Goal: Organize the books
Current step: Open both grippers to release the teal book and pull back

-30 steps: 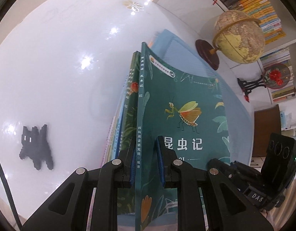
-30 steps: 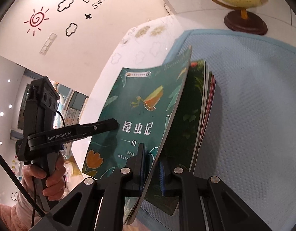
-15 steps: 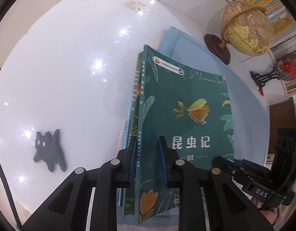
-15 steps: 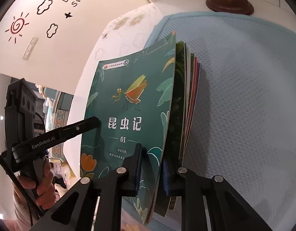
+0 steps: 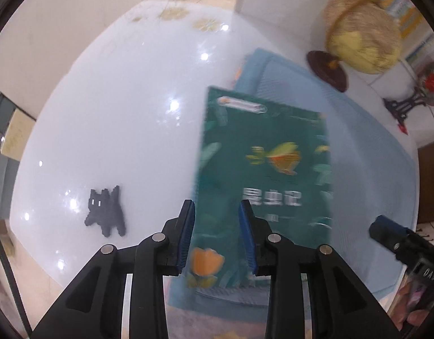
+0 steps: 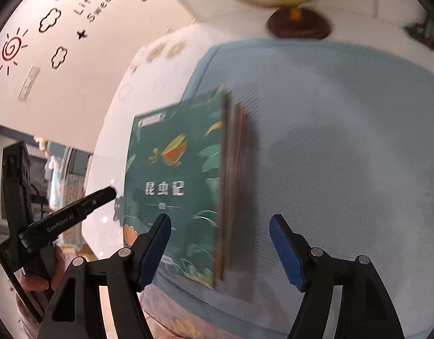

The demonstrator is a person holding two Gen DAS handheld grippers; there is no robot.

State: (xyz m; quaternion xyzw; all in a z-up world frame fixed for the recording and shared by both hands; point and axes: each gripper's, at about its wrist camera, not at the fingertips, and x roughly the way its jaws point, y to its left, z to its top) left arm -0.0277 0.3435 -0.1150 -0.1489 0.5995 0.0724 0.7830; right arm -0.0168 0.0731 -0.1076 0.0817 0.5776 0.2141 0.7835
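stack of thin paperback books with a dark green insect cover on top (image 6: 177, 186) lying flat on the pale blue textured mat (image 6: 344, 141), near its left edge, on the glossy white table (image 5: 118, 113). left gripper (image 5: 217, 234) and right gripper (image 6: 219, 251) both opening, pads clear of the stack, nothing held. release step looks done; next likely calls for backing off and checking the edges for squareness.

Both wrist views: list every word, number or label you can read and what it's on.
"Life is Sweet": wall, beside cloud and sun drawings.
"GenRobot.AI": arm of the left gripper.
"昆虫记": cover of the green book, blurred but legible.
"DAS": body of the right gripper, cut off.
Number under the title and badge at the cover's top: too blurred.
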